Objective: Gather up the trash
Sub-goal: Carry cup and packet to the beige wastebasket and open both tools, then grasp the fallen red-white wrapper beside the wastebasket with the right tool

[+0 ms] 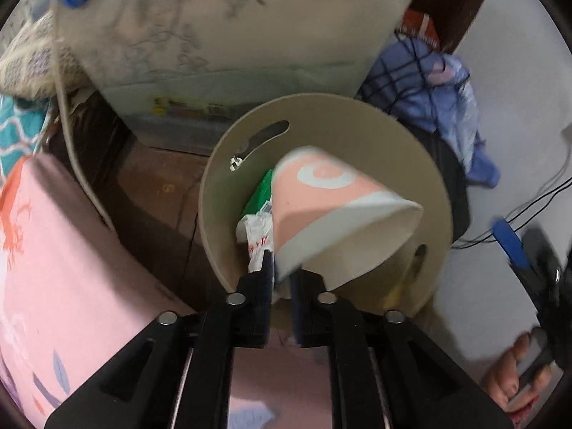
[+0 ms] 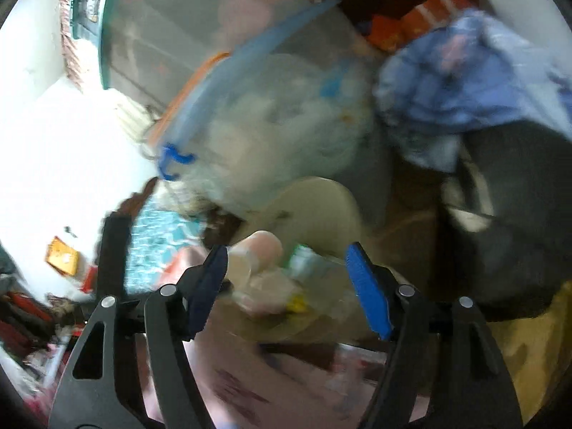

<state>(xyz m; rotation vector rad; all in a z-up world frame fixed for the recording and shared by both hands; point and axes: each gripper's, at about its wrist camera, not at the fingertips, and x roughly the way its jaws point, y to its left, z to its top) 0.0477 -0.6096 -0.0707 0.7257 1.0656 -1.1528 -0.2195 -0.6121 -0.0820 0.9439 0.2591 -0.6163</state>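
Note:
In the left wrist view my left gripper [image 1: 282, 271] is shut on the rim of a pink and white paper cup [image 1: 332, 211], held tilted over a round beige bin [image 1: 404, 143]. A green carton [image 1: 259, 193] and a crumpled white wrapper [image 1: 255, 236] lie inside the bin. In the blurred right wrist view my right gripper [image 2: 286, 286] is open and empty, with blue pads, above the same bin [image 2: 321, 207]; the cup [image 2: 257, 250] and trash [image 2: 300, 261] show between its fingers.
A clear plastic storage box [image 1: 221, 35] stands behind the bin. Blue checked clothes [image 1: 429, 85] are heaped to the right. A pink bedsheet [image 1: 64, 250] lies at the left. Cables [image 1: 536, 200] run on the white floor, and a foot [image 1: 511, 375] stands at lower right.

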